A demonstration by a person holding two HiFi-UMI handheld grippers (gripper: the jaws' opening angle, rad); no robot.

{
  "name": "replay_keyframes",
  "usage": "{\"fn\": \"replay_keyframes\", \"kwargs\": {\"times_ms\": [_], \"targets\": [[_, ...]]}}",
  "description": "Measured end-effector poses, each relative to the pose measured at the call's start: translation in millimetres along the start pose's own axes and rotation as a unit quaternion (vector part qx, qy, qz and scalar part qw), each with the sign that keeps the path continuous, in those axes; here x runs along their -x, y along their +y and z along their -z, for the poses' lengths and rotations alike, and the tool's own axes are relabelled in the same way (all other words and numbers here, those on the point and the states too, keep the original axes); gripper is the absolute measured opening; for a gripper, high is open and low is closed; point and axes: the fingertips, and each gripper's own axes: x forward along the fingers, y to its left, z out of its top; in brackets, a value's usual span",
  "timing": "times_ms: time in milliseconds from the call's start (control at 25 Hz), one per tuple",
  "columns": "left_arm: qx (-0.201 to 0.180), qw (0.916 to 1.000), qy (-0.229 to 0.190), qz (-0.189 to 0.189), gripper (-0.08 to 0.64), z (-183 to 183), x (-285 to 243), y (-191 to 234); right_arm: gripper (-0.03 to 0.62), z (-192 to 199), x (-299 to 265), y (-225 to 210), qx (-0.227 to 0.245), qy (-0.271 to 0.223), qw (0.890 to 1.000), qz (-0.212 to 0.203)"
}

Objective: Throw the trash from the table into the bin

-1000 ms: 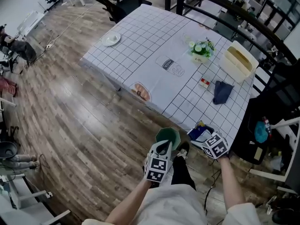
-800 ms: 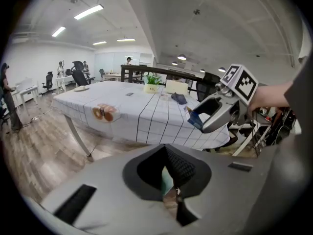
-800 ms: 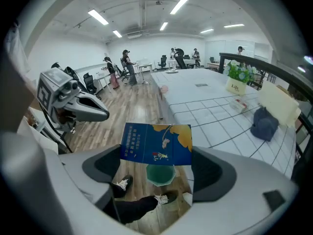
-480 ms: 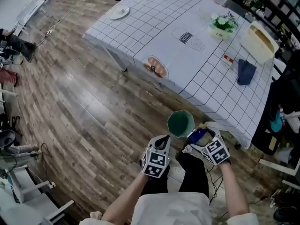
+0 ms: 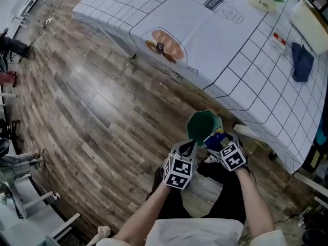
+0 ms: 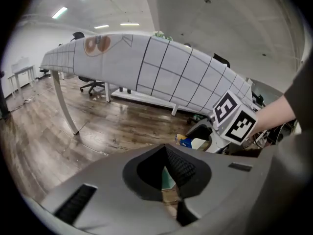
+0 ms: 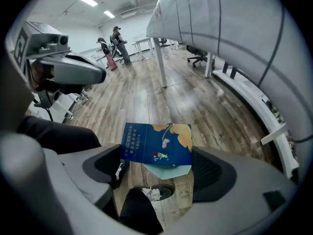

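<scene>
Jaws around flat, perhaps cardboard box (image 7: 156, 143)

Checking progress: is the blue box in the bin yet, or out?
Out: the right gripper holds the blue box clamped, over the green bin.

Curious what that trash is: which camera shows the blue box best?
The right gripper view: the blue cardboard box fills the centre, clamped in the right gripper, its print facing the camera. The head view shows a small blue patch; the left gripper view, a distant corner.
</scene>
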Motion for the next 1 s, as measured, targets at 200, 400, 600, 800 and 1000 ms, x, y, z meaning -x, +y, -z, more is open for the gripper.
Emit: {"fn": "replay_keyframes", "kwargs": {"times_ms": [200,400,600,800,1000], "targets": [[-0.004,0.9997,0.015,0.02,0.021,36,-68,19,0.469,17,-90,-15,0.005,0.014,1.0,-0.014],[-0.011,0.9993,0.033,0.015,0.021,68,-120,43,0.469,39,-171,-28,0.001,0.041,0.999,-0.021],[-0.007,0.9987,0.049,0.013,0.021,92,-149,59,0.471,52,-226,-39,0.005,0.052,0.998,-0.027],[-0.002,0.9986,0.052,0.01,0.021,102,-160,66,0.482,56,-255,-48,0.018,0.069,0.997,-0.008],[-0.003,0.9983,0.058,0.01,0.021,91,-142,59,0.508,55,-235,-39,0.006,0.071,0.997,-0.001]]}}
